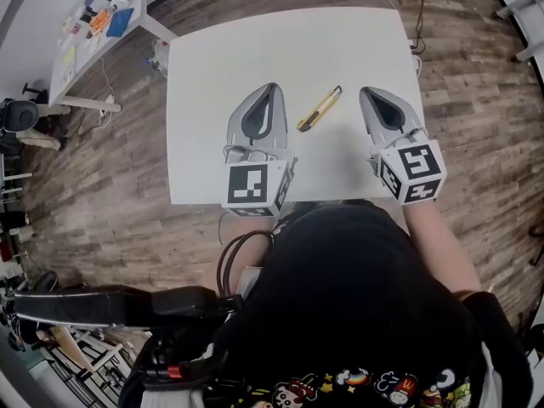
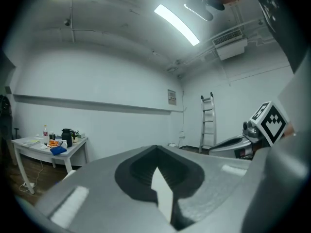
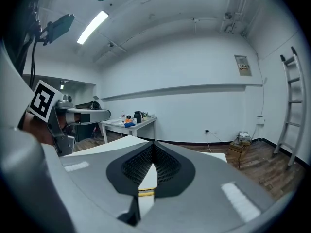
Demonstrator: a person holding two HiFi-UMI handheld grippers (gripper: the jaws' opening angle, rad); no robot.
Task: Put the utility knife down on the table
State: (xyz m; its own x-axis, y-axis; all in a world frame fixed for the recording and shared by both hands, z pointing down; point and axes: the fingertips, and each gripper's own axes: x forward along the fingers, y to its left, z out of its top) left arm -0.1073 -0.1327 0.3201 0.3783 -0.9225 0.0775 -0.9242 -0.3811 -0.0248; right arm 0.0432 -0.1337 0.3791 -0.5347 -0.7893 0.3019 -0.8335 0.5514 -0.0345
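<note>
Though untouched, utility knife (image 1: 320, 109) between left gripper (image 1: 273, 87) and right gripper (image 1: 366, 92).

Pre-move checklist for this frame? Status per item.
1. Utility knife lying flat on the white table: ok.
2. Knife apart from both grippers: ok, it lies between them and touches neither.
3. Left gripper empty: ok, jaws together with nothing between them.
4. Right gripper empty: ok, jaws together. The yellow seen through the gap behind them is the knife on the table beyond.
5. Knife away from the table edges: ok, it sits near the middle.
6. Blade retracted: cannot tell, too small in the head view.
</note>
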